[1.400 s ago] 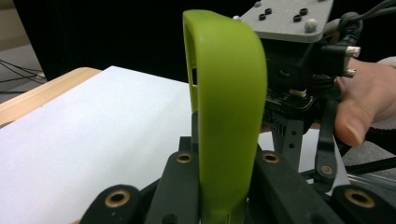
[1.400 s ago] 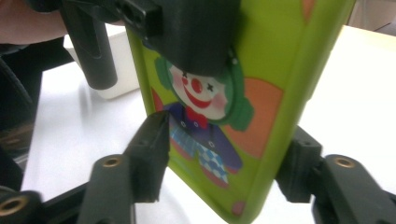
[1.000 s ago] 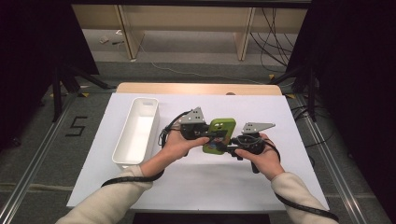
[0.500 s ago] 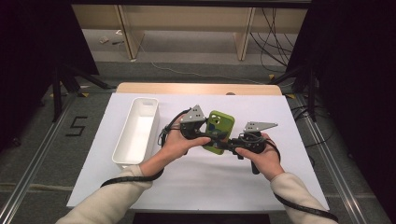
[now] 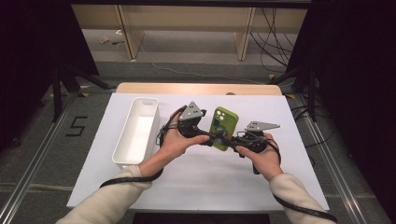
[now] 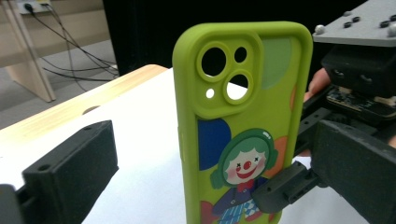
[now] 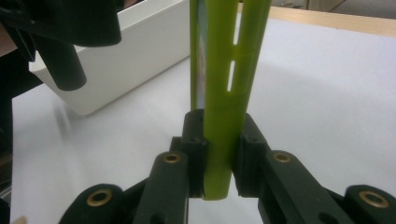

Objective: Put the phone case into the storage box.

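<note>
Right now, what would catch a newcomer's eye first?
The lime-green phone case with a cartoon clown, held up over the middle of the white table. The right gripper pinches its bottom edge; the left gripper, jaws just opened, flanks it. A white bin sits left.

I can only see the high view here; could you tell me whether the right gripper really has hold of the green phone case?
Observer: Yes. In the right gripper view, the right gripper pinches the phone case by its bottom edge, one pad on each face.
Operator: Thank you. And the left gripper?
Observer: The left gripper has just been opening; its jaws stand wide apart with the case between them, untouched.
Operator: Which face is toward it?
Observer: The back, with a clown picture below the camera cutouts.
</note>
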